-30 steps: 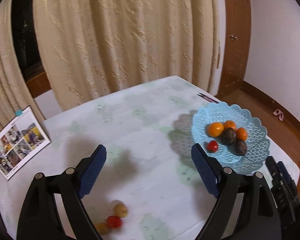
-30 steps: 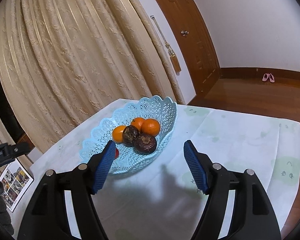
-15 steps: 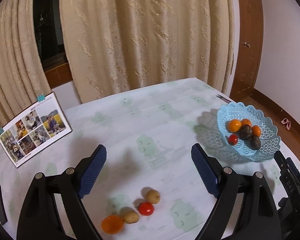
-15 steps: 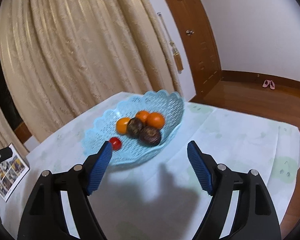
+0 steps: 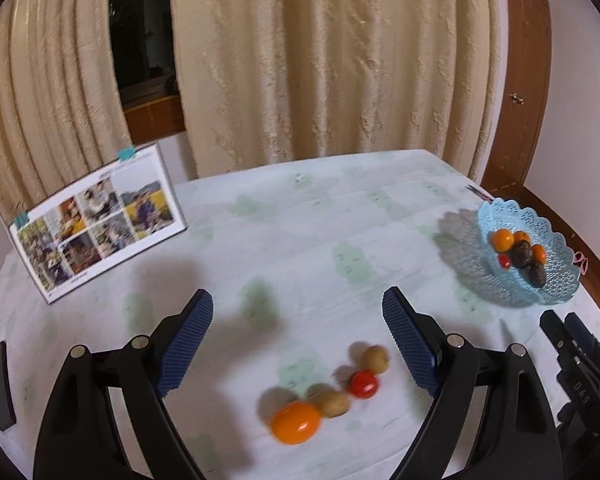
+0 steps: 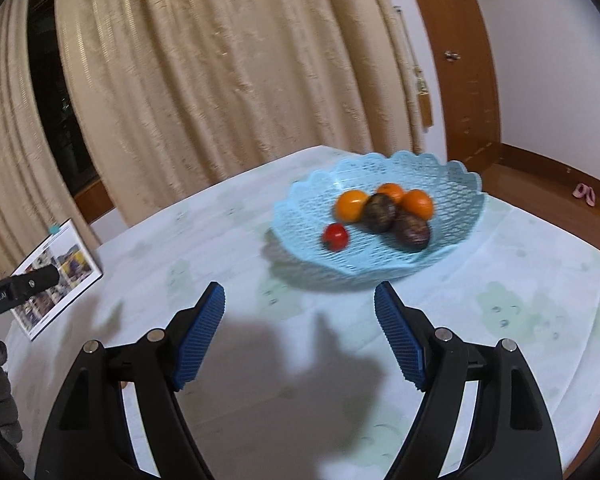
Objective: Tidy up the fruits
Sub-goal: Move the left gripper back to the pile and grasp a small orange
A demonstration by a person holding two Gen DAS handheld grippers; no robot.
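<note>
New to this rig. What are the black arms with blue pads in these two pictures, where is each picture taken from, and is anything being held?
Each picture comes from a camera mounted on a hand-held gripper, looking along its jaws. The left gripper, open and empty, hangs over four loose fruits on the white patterned tablecloth: an orange fruit, two tan round fruits and a small red fruit. The right gripper, also open and empty, faces the light blue lattice plastic basket, which holds six fruits. A photo calendar stands at the left.
</note>
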